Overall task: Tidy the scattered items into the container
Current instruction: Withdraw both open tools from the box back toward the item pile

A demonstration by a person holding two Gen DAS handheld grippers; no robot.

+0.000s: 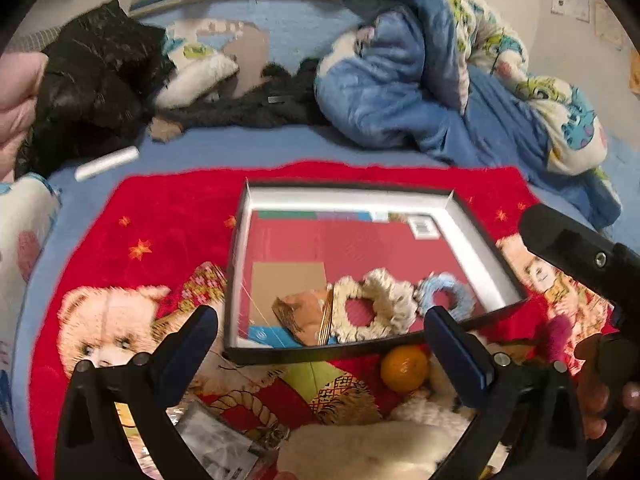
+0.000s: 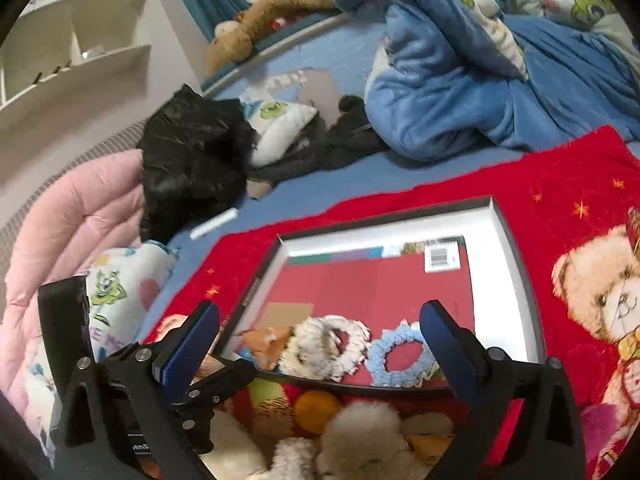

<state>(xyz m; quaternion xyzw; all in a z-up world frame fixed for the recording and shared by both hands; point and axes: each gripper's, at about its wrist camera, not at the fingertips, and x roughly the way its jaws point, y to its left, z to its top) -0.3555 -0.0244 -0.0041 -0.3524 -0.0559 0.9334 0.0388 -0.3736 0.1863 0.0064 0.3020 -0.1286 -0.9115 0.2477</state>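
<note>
A shallow black box [image 1: 472, 232] [image 2: 508, 240] with white inner walls lies on the red teddy-print blanket. Inside it sit a cream scrunchie [image 1: 374, 306] [image 2: 326, 346], a pale blue scrunchie [image 1: 446, 294] [image 2: 402, 354], an orange wrapper [image 1: 300, 312] [image 2: 266, 340] and a tan card [image 1: 288, 282]. Just outside its near edge lie an orange fruit [image 1: 404, 367] [image 2: 317, 410] and fluffy cream pieces [image 1: 360, 450] [image 2: 360, 436]. My left gripper [image 1: 320, 344] hovers open over the box's near edge. My right gripper [image 2: 320, 340] is open above the same edge, empty.
A crumpled blue duvet [image 1: 400, 80] [image 2: 440, 92] piles up behind the box. A black bag [image 1: 92, 80] [image 2: 192, 160], a white tube [image 1: 107, 163] [image 2: 214, 223] and a pink quilt [image 2: 76, 224] lie left. A foil packet [image 1: 216, 440] sits near my left fingers. A white shelf [image 2: 76, 40] stands far left.
</note>
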